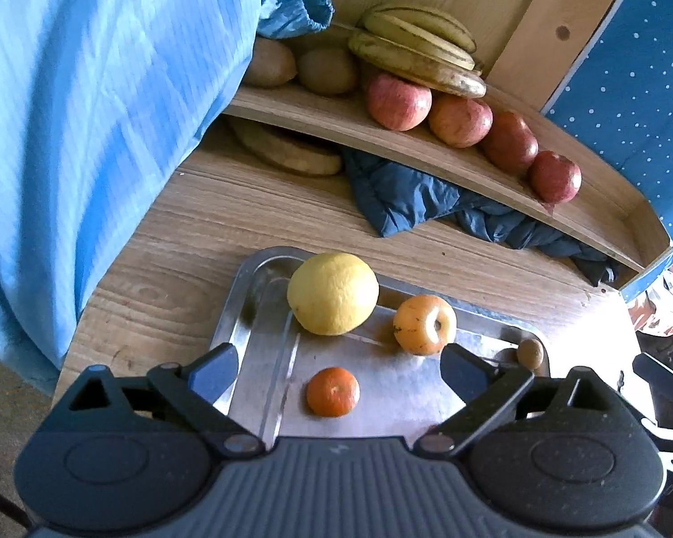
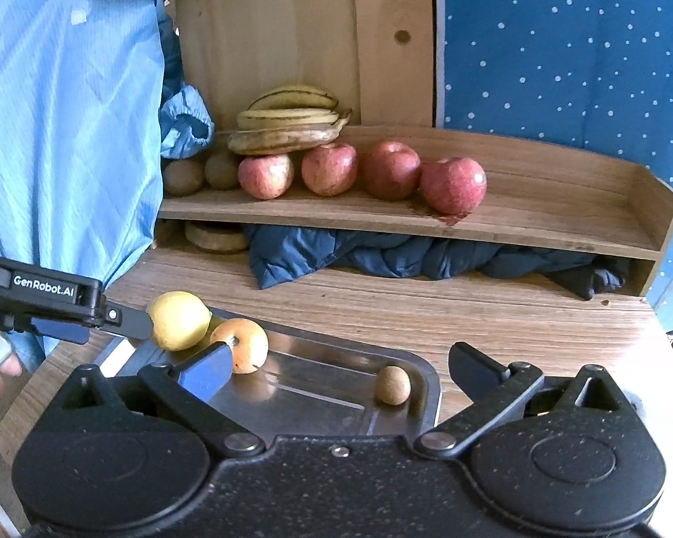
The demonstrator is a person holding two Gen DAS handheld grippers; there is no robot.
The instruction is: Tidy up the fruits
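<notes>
A steel tray [image 1: 381, 385] [image 2: 318, 403] lies on the wooden table and holds a yellow lemon [image 1: 333, 294] [image 2: 178, 320], an orange-yellow fruit with a stem pit [image 1: 424, 323] [image 2: 242, 344], a small mandarin [image 1: 333, 392] and a small brown kiwi [image 1: 530, 353] [image 2: 393, 384]. My left gripper [image 1: 338, 365] hangs open over the tray's near side, with the mandarin lying just below the gap between its fingers. My right gripper [image 2: 341, 370] is open above the tray's right part, nothing between its fingers. On the shelf [image 2: 538, 224] sit several red apples [image 2: 453, 184] [image 1: 398, 101], bananas [image 2: 291, 123] [image 1: 419, 47] and brown kiwis [image 2: 222, 169].
A dark blue quilted cloth [image 2: 381, 260] [image 1: 426, 197] is stuffed under the shelf beside flat brown bananas [image 2: 215, 235]. A person's light blue sleeve [image 2: 67, 125] [image 1: 89, 134] fills the left side. A blue dotted wall [image 2: 583, 45] stands behind. Bare wooden tabletop [image 2: 493, 309] lies between tray and shelf.
</notes>
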